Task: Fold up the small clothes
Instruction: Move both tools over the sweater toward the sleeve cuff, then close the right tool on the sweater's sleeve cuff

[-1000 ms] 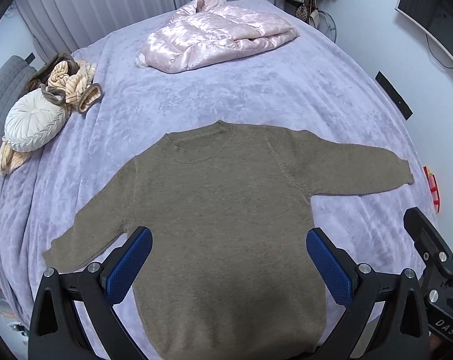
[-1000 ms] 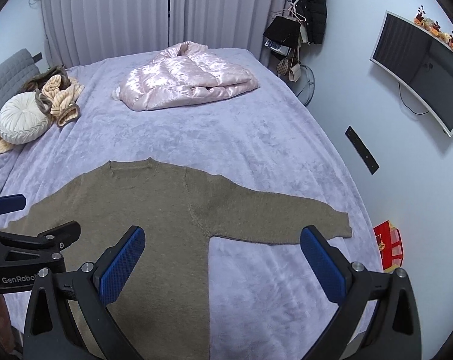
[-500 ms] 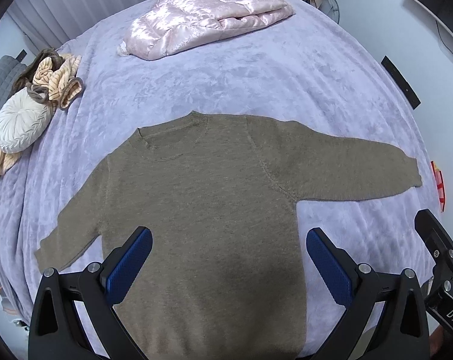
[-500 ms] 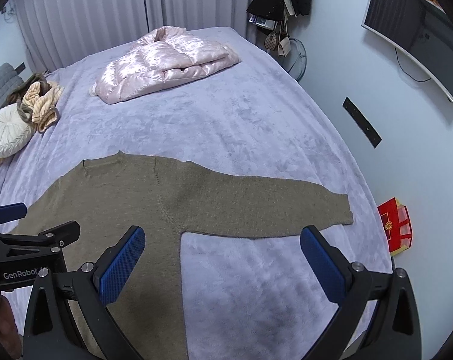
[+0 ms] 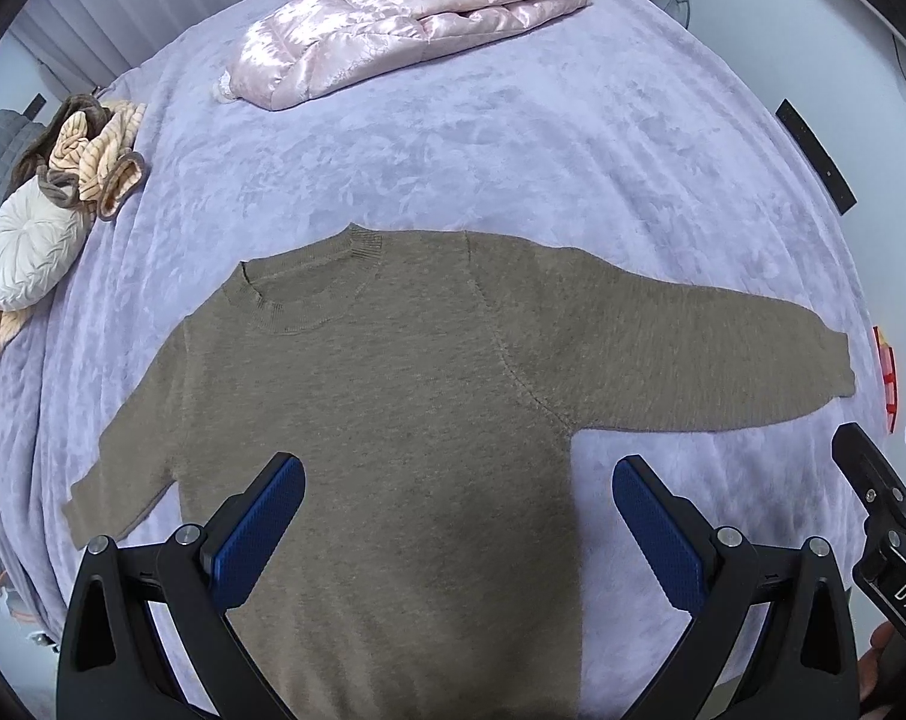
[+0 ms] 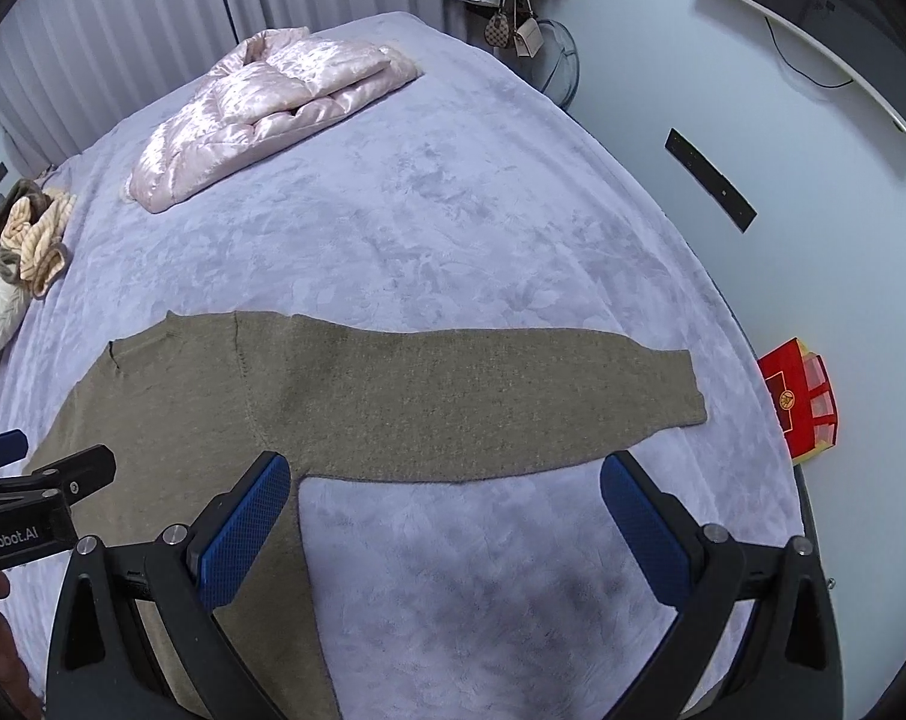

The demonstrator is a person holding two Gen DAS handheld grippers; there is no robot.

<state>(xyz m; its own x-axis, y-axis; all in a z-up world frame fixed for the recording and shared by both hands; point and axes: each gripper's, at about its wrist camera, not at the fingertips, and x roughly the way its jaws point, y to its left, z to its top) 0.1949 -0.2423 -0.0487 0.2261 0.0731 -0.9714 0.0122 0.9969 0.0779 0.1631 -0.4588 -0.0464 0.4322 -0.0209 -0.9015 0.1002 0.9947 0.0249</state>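
Observation:
An olive-brown knit sweater [image 5: 393,396] lies flat and face up on the lavender bed cover [image 5: 513,138], both sleeves spread out. It also shows in the right wrist view [image 6: 393,396], its right sleeve reaching toward the bed's right edge. My left gripper [image 5: 456,525] is open and empty, held above the sweater's lower body. My right gripper [image 6: 444,528] is open and empty, above the bed cover just below the right sleeve and armpit. Each gripper shows at the edge of the other's view.
A folded pink satin quilted jacket [image 5: 393,18] lies at the far side of the bed. A round white cushion [image 5: 27,258] and beige-brown garments [image 5: 93,156] sit at the left. A red box [image 6: 798,408] stands on the floor by the bed's right edge.
Both grippers have moved forward and lower over the bed, so the sweater looks bigger and nearer. The right gripper has swung toward the right sleeve. The sweater has not moved.

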